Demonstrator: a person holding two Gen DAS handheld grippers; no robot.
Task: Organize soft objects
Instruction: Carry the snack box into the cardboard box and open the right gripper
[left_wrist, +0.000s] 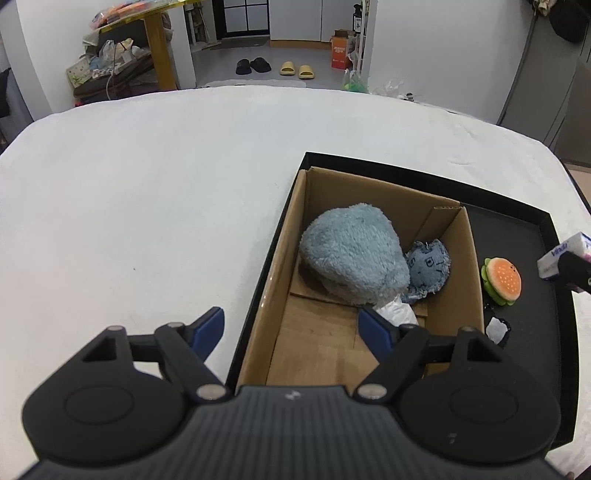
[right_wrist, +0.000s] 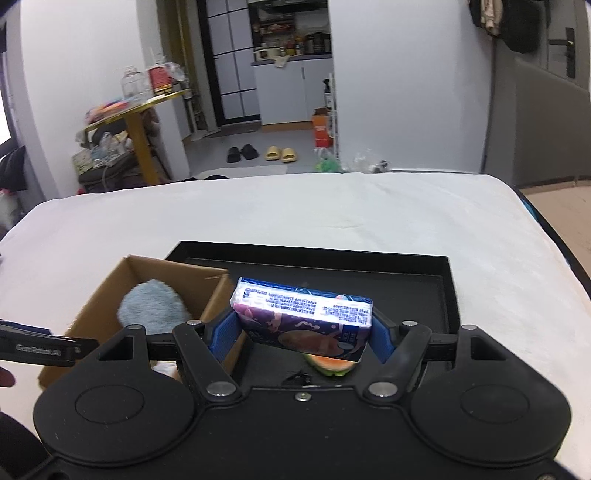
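My right gripper is clamped on a tissue pack, its blue pads pressing the pack's two short ends so it hangs crosswise between them, printed white side up and purple side toward me. The pack is in the air above the black tray, over the tray's open right part, and directly under it I can see the orange and green edge of the burger plush. From the left wrist camera the same pack pokes in at the right edge, above the tray's right rim.

The burger plush lies on the tray floor, just right of the cardboard box that fills the tray's left part. Near it, closer to me, is a small white and black piece (too small to tell what it is).

Inside the box a fluffy light-blue plush sits against the far part, touching a smaller denim-blue soft toy on its right. A crumpled white piece lies just in front of them, beside my finger.

My left gripper is spread wide with nothing between its fingers, one blue pad over the white tabletop left of the tray and the other over the box interior. From the right wrist camera the box shows at left with the blue plush in it.
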